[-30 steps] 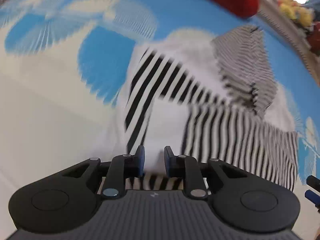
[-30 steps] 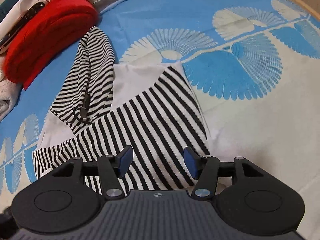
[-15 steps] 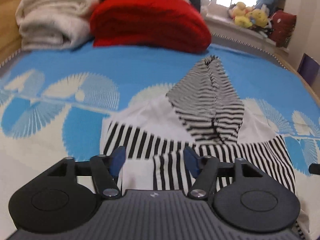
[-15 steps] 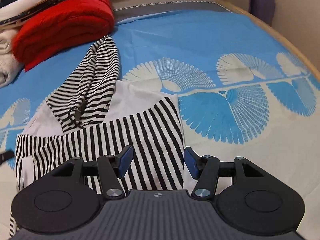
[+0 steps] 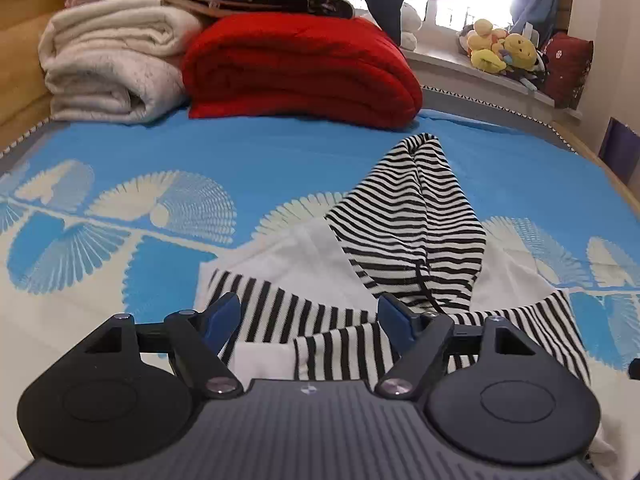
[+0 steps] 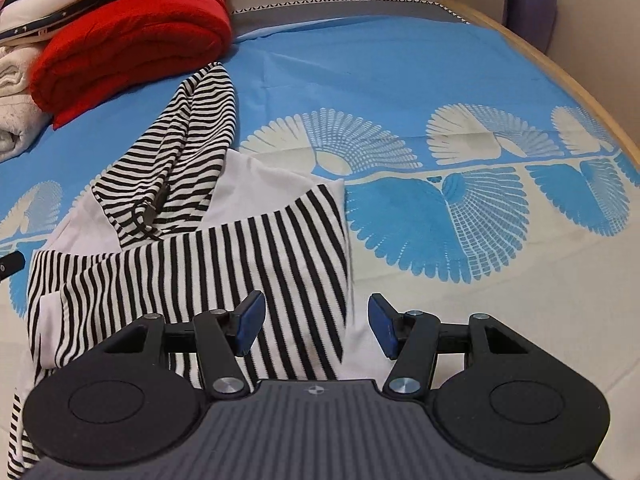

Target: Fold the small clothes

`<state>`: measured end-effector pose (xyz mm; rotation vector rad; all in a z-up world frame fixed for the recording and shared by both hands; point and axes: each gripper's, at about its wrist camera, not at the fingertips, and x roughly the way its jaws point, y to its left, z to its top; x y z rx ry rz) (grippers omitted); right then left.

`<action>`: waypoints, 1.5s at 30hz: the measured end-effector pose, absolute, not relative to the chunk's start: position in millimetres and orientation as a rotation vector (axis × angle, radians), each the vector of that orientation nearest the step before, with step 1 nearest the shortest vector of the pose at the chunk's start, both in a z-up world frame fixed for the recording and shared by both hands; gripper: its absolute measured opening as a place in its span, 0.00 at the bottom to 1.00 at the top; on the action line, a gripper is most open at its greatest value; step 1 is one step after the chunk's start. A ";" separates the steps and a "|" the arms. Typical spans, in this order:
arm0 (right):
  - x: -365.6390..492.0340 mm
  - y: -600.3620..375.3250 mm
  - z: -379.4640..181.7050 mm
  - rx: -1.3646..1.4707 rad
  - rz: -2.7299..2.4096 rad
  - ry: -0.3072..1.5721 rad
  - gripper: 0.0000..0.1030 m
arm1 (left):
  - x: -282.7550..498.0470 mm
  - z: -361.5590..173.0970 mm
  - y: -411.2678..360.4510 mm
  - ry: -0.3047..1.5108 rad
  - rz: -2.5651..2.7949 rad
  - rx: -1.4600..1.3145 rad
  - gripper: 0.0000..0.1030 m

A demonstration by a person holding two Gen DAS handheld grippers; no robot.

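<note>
One striped hooded top [image 5: 404, 240], one red folded blanket [image 5: 300, 68], one cream folded blanket [image 5: 108, 60], two grippers.

Just ahead of the left claw [image 5: 309, 318] the hooded top [image 5: 404, 256] lies on the bedspread [image 5: 248, 160], its hood [image 5: 412, 216] stretched away from the claw and a sleeve [image 5: 304, 316] folded across under the fingertips. Beyond it, folded blankets [image 5: 296, 68] are stacked at the bed's far end, soft toys [image 5: 500, 50] further right. From the right claw [image 6: 316, 326], the top [image 6: 224, 264] lies ahead and left
</note>
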<state>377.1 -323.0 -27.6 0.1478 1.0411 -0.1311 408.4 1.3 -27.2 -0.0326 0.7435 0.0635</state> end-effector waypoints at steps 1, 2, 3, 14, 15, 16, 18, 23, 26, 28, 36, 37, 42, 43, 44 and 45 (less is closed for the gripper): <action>376.7 -324.9 -26.7 0.148 -0.132 1.040 0.57 | 408.5 -26.1 -0.3 0.733 0.062 -0.014 0.74; 376.7 -326.4 -25.7 0.148 -0.132 1.038 0.57 | 408.5 -24.6 -2.0 0.725 0.061 0.005 0.68; 376.7 -328.3 -24.3 0.148 -0.133 1.036 0.57 | 408.0 -22.0 -3.8 0.714 0.061 0.024 0.59; 385.1 -336.2 -13.5 0.174 -0.092 1.018 0.56 | 452.0 11.8 -20.4 0.696 -0.035 0.036 0.25; 385.1 -335.2 -13.7 0.169 -0.087 1.019 0.54 | 467.2 12.2 -22.8 0.704 -0.045 0.024 0.25; 385.0 -334.6 -14.0 0.164 -0.083 1.020 0.53 | 480.2 11.8 -25.6 0.711 -0.051 0.022 0.24; 385.2 -335.0 -15.1 0.161 -0.077 1.025 0.49 | 510.7 9.0 -32.4 0.722 -0.057 0.036 0.21; 388.7 -337.4 -20.2 0.132 -0.101 1.020 0.41 | 595.8 -13.3 -50.3 0.770 -0.067 0.061 0.20; 388.6 -341.0 -27.8 0.096 -0.115 1.034 0.38 | 640.8 -32.5 -63.2 0.789 -0.072 0.082 0.20; 388.9 -344.4 -33.8 0.072 -0.132 1.048 0.37 | 670.5 -44.7 -72.1 0.809 -0.063 0.090 0.20; 399.5 -347.6 -58.1 0.003 -0.162 1.094 0.37 | 769.3 -81.4 -107.4 0.839 -0.065 0.002 0.38; 400.1 -345.0 -58.9 -0.002 -0.152 1.094 0.37 | 780.6 -86.8 -112.2 0.839 -0.052 0.001 0.45; 401.3 -337.1 -66.2 -0.049 -0.122 1.105 0.38 | 815.2 -109.6 -125.8 0.841 -0.008 0.017 0.52; 402.3 -337.6 -68.5 -0.050 -0.121 1.111 0.38 | 822.1 -114.1 -128.0 0.840 0.002 0.026 0.52; 403.0 -338.3 -69.8 -0.049 -0.124 1.116 0.38 | 827.3 -117.4 -129.9 0.839 0.010 0.039 0.51; 404.2 -339.0 -70.3 -0.046 -0.128 1.117 0.38 | 830.7 -120.1 -131.4 0.843 0.013 0.052 0.43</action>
